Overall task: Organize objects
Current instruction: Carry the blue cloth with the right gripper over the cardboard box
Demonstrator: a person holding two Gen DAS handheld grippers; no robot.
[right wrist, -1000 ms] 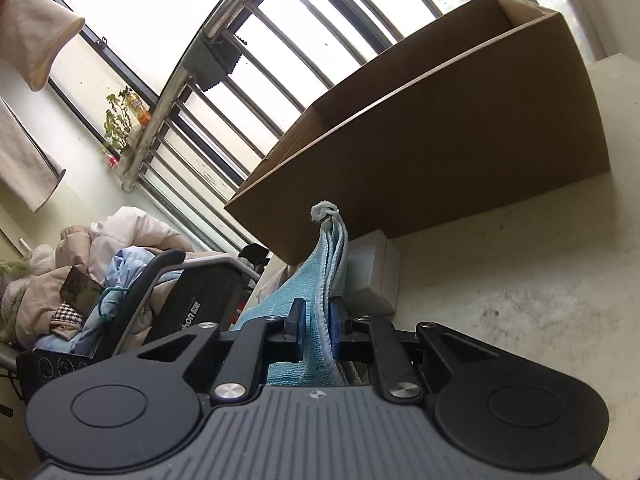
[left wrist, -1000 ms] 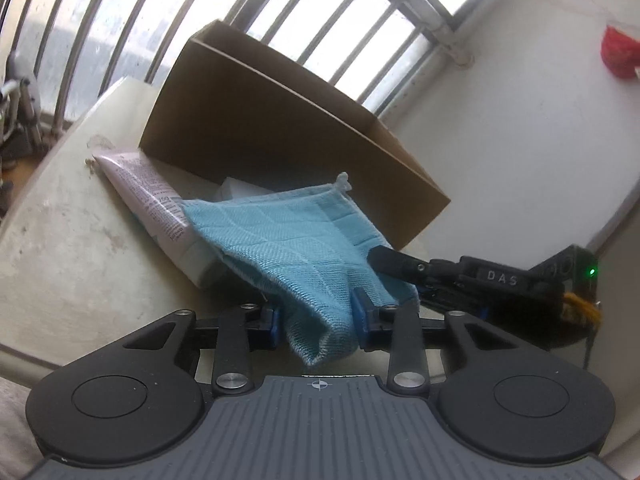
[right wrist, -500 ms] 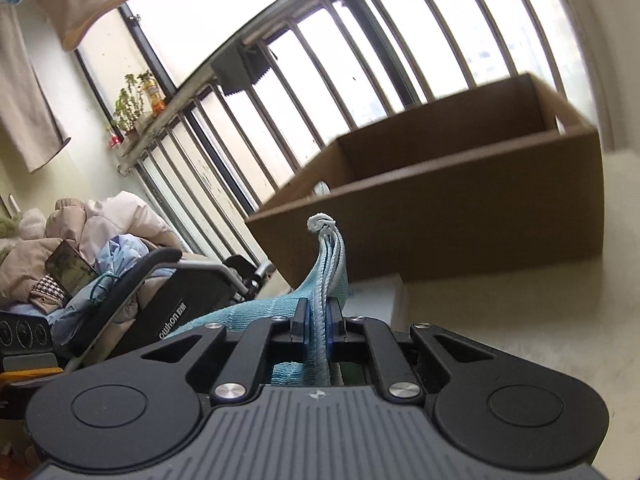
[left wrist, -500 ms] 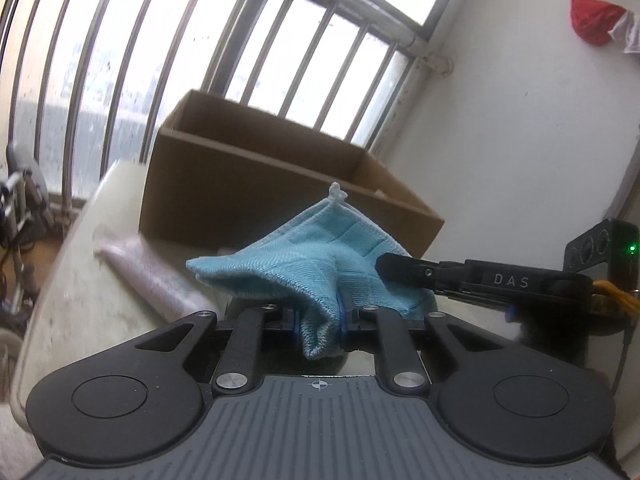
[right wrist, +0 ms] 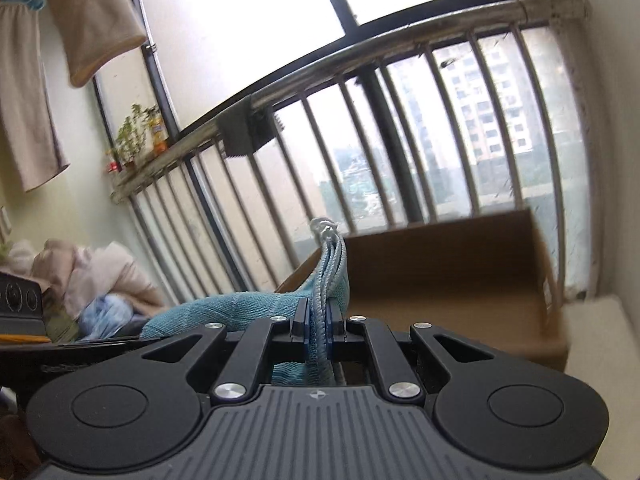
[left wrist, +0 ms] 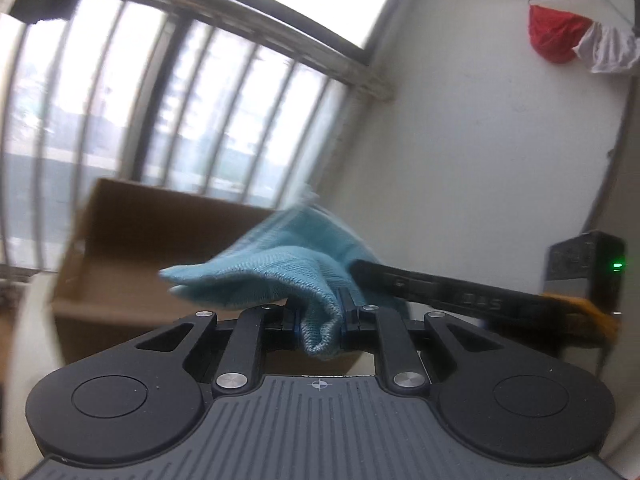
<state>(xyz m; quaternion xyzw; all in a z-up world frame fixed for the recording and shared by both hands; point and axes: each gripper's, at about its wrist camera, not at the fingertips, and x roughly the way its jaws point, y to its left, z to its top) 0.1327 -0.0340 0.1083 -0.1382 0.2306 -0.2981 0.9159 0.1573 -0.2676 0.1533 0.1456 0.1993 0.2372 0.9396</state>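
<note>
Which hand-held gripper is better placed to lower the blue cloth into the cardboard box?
Probably the right hand-held gripper: it pinches the blue cloth directly facing the cardboard box opening. The left hand-held gripper sits lower, facing its side.

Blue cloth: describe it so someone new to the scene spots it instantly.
Find the barred window, then the open cardboard box below it. Just in front of the box, the blue cloth hangs pinched between the left gripper and the right gripper. It is the only teal woven fabric, with a white knotted loop at one corner.
</note>
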